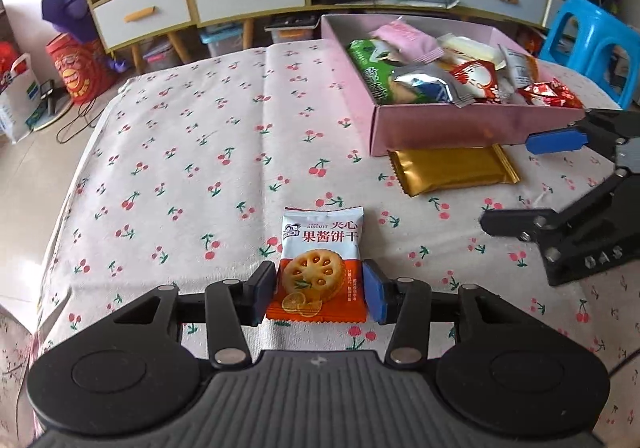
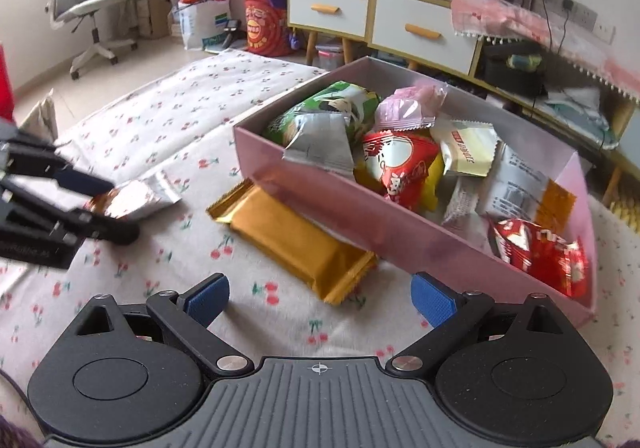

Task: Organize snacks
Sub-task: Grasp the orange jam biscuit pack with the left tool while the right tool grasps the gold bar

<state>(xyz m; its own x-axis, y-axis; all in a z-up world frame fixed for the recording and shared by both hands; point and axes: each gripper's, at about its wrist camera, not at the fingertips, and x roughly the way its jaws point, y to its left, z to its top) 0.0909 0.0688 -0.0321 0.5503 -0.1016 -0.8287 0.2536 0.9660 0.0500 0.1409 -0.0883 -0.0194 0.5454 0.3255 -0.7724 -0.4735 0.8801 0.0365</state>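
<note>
**Left gripper straddles a biscuit packet; gold wafer waits beside the pink box**

The left gripper (image 1: 319,290) sits low over the cherry-print tablecloth (image 1: 180,151), its blue pads (image 1: 374,294) on either side of a jam biscuit packet (image 1: 318,268). The pads stand just beside the wrapper's edges; whether they are pressing on it cannot be told from the left wrist view. In the right wrist view the packet shows only as a silvery wrapper (image 2: 136,195) between the left gripper's fingers (image 2: 80,179).

The right gripper (image 2: 320,302) hovers with its jaws spread wide and nothing between them. Just ahead of it lies a gold-wrapped snack bar (image 2: 296,248), flat on the cloth, its far edge against the near wall of the pink box (image 2: 420,244).

The box holds a loose heap of snacks: a green packet (image 2: 340,107), a silver packet (image 2: 320,143), a pink one (image 2: 408,107), red wrappers (image 2: 400,163) and a pale cream packet (image 2: 468,151).

Beyond the table stands a cabinet with white drawers (image 2: 328,7).
</note>
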